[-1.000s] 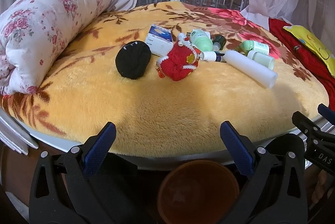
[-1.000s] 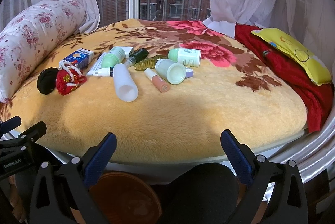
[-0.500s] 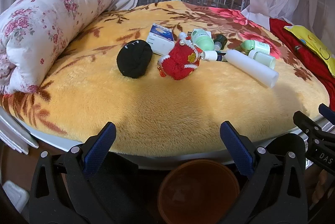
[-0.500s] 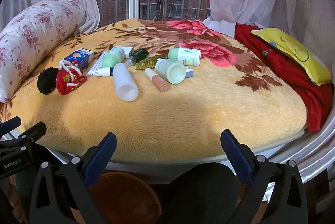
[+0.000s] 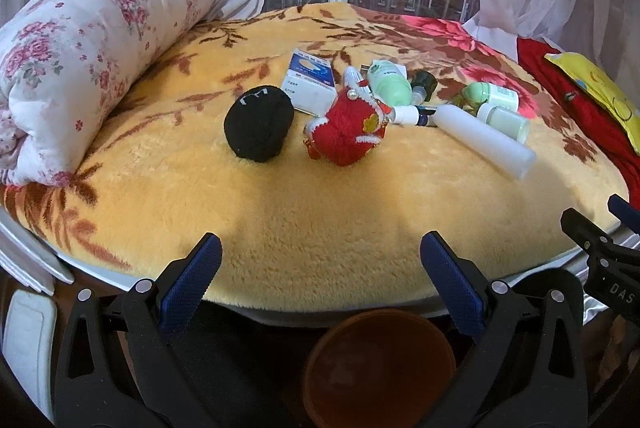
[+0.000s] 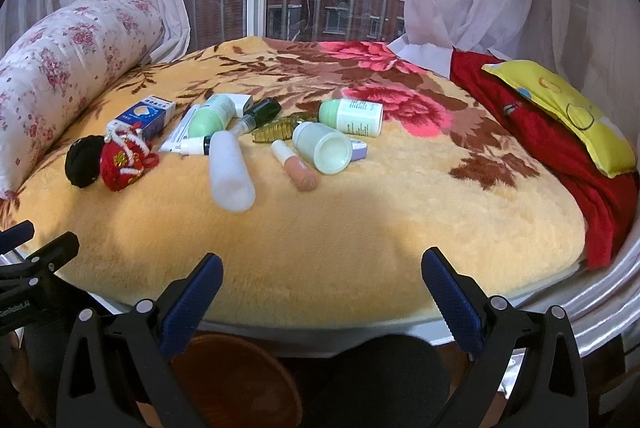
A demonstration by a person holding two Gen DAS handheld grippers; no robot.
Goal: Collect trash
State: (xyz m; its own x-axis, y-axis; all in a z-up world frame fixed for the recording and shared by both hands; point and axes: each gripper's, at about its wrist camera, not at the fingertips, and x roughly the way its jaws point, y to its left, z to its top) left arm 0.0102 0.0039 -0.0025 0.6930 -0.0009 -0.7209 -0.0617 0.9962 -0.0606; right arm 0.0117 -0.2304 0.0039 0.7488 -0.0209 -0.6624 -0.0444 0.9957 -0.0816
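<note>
Small items lie clustered on a yellow floral blanket (image 5: pixel 320 212): a black knit ball (image 5: pixel 258 124), a red knit pouch (image 5: pixel 346 134), a blue-white box (image 5: pixel 310 80), a long white tube (image 5: pixel 486 140) and several green-white bottles (image 5: pixel 388 80). In the right wrist view I see the white tube (image 6: pixel 230 172), a pink tube (image 6: pixel 296 170), a pale green jar (image 6: pixel 326 148) and a green-capped bottle (image 6: pixel 352 118). My left gripper (image 5: pixel 320 284) is open and empty at the bed's near edge. My right gripper (image 6: pixel 322 288) is open and empty there too. A brown bin (image 5: pixel 380 368) stands below on the floor.
A rolled floral quilt (image 5: pixel 80 44) lies along the left side. A red cloth (image 6: pixel 560 156) and a yellow pillow (image 6: pixel 560 112) lie at the right. A window with curtains is behind the bed. The bin also shows in the right wrist view (image 6: pixel 236 384).
Both grippers have stayed open. The left wrist view has shifted very slightly; the items on the bed have not moved.
</note>
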